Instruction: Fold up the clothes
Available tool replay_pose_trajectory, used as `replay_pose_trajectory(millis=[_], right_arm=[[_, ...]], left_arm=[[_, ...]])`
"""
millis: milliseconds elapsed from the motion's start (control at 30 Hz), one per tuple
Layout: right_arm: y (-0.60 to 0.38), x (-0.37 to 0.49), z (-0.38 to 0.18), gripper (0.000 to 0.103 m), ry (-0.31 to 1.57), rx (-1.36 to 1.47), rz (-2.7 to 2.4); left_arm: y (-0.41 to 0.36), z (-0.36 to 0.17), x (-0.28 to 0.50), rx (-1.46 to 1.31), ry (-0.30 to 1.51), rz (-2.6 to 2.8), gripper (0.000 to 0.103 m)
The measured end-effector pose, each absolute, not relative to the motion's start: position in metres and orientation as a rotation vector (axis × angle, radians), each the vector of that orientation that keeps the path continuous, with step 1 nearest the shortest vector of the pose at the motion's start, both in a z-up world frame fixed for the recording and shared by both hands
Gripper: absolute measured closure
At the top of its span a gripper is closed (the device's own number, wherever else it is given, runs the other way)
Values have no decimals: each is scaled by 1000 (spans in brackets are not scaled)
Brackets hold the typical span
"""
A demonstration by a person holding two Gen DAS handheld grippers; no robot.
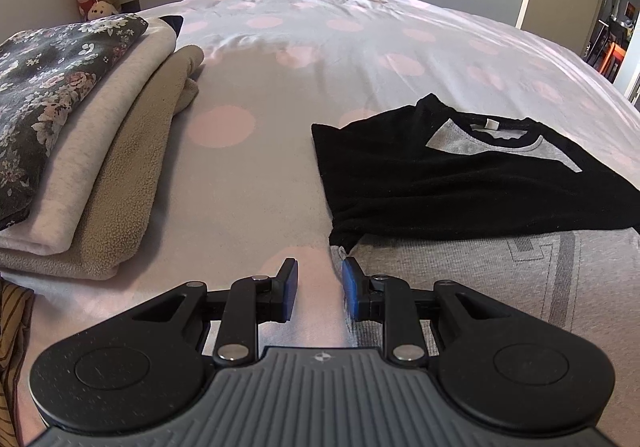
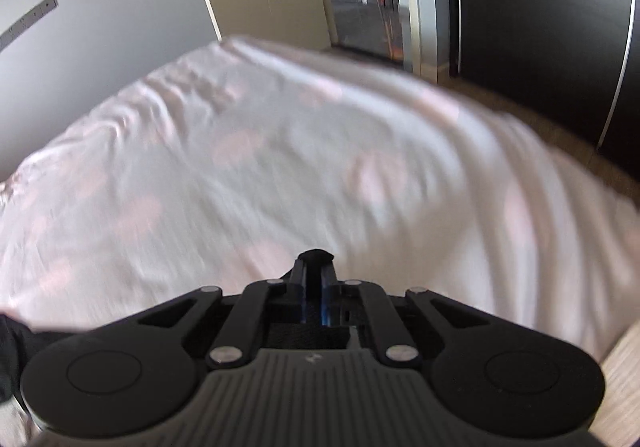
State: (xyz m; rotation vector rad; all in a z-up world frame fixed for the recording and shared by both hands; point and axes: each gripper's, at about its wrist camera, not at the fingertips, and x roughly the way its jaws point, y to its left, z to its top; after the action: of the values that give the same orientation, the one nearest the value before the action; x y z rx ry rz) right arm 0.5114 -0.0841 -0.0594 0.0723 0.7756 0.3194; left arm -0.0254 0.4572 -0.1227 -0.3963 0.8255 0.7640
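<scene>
Black shirt (image 1: 460, 187) lies half-folded on the dotted bedspread (image 1: 280, 87), just ahead and right of the left gripper (image 1: 320, 289), whose jaws gape with nothing between them. Right gripper (image 2: 316, 267) is clenched on dark cloth (image 2: 316, 255); blurred.

Matt black knit cloth top (image 1: 460, 183); fuzzy tan fleece blanket (image 1: 132, 175); smooth, faintly sheeny pink-dotted bed cover (image 1: 280, 59); matt black plastic left hand-held gripper (image 1: 320, 287), shiny metal rivets.
</scene>
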Motion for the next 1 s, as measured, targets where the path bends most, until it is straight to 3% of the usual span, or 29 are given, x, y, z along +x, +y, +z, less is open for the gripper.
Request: replay_pose_trajectory(millis=[267,533,700,800,1000], right_arm=[[-19,502,80,95,604,16,435],[68,425,160,95,601,-38,631],[142,357,192,95,592,-83,772],[185,317,206,95,566,-121,848],[269,248,194,95,606,-178,929]], left_arm=[[470,-117,-37,-482,753,752,81],[477,-112,-45,-544,697,704,81],[481,-107,-53,-557,665,678,80],[484,-103,-61,-584,633,660,74],[490,-102,-68,-612,607,630,70]])
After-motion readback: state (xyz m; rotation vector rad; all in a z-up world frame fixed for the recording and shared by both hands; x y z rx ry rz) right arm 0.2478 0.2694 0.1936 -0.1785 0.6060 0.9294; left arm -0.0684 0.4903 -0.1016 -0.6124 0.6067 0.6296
